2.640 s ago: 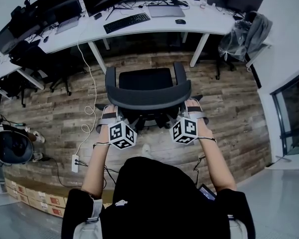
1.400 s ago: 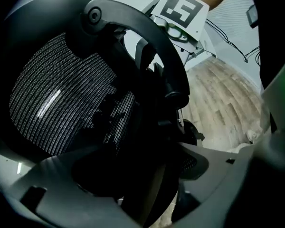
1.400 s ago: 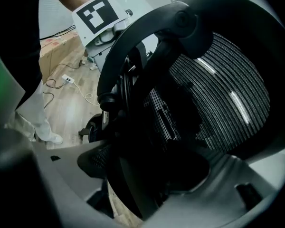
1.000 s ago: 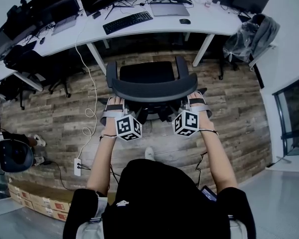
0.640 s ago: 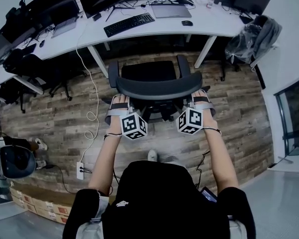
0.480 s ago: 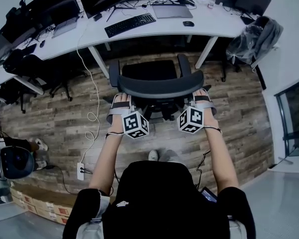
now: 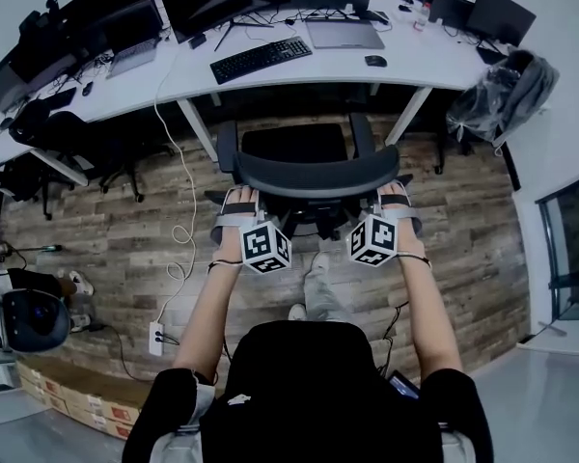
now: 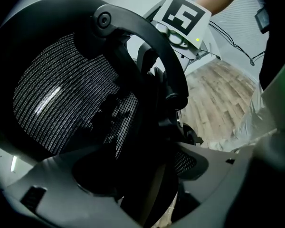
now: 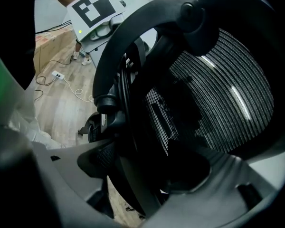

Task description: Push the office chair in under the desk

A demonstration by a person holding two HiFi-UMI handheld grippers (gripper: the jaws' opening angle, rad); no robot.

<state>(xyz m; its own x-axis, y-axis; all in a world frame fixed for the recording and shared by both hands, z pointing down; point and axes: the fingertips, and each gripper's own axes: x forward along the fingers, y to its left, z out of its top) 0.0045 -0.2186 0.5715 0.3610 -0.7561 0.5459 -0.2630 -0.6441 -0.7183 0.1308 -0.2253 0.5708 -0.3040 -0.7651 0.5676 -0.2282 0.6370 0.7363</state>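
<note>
Chair [image 7: 304, 162] close before desk [image 7: 125, 85], facing the gap between its legs [image 7: 201, 131], left gripper [image 7: 237, 206] and right gripper [image 7: 398, 201] each clamped on backrest ends, white cable [image 7: 187, 222] beside it on the left.

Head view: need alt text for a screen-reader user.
Seen from above, a person holds a black chair by its backrest, the left gripper and right gripper each with jaws on one side edge. The chair faces a white desk with a keyboard, its seat close to the desk's edge.
</note>
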